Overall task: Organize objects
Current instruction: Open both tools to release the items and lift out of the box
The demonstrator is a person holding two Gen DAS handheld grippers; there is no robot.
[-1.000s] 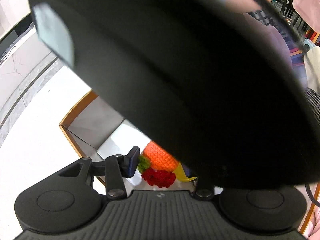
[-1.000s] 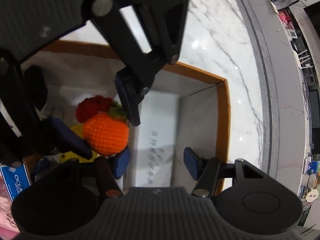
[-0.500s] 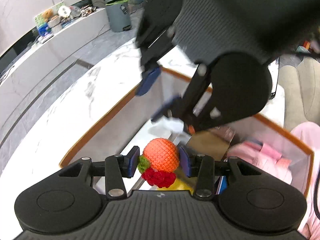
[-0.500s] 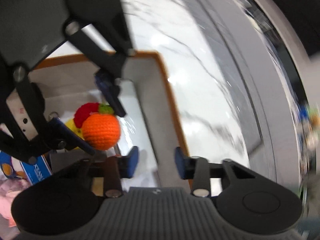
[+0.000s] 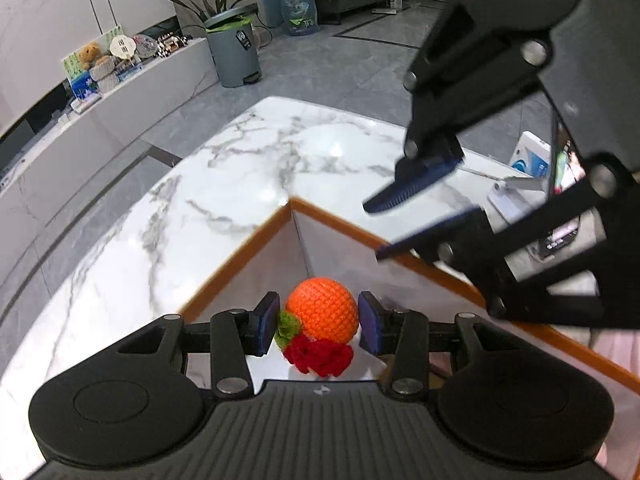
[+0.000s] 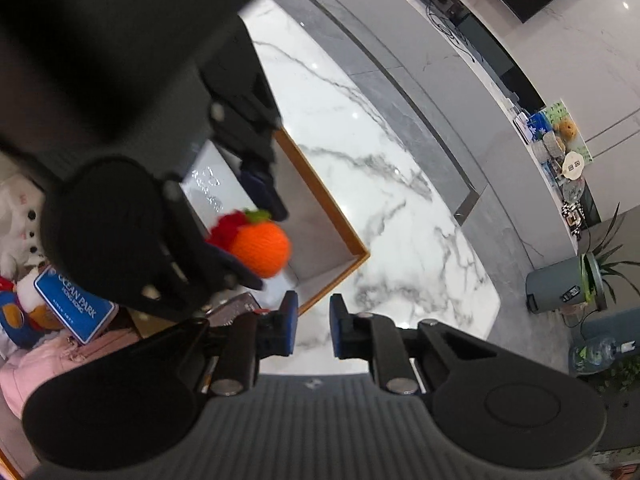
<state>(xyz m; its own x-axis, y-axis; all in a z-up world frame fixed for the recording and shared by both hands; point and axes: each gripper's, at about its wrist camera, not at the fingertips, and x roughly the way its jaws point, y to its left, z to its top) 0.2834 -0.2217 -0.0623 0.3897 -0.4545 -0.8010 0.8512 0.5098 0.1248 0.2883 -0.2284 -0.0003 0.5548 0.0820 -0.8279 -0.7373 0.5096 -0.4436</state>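
Bright, even indoor light in both views. Marble tabletop [image 5: 224, 216] carries soft white glare patch near centre; small specular dots on it in right wrist view [image 6: 360, 120]. Strong fisheye bending at edges — floor lines and counter curve. Crocheted orange [image 5: 323, 309] sharp in left view, stitch texture clear; same orange [image 6: 262, 249] slightly smeared in right view. Right gripper [image 5: 420, 212] close to lens, fingertips motion-blurred. Left gripper [image 6: 256, 236] out of focus — big dark mass shading upper left. Shadows faint inside box [image 5: 280, 256].
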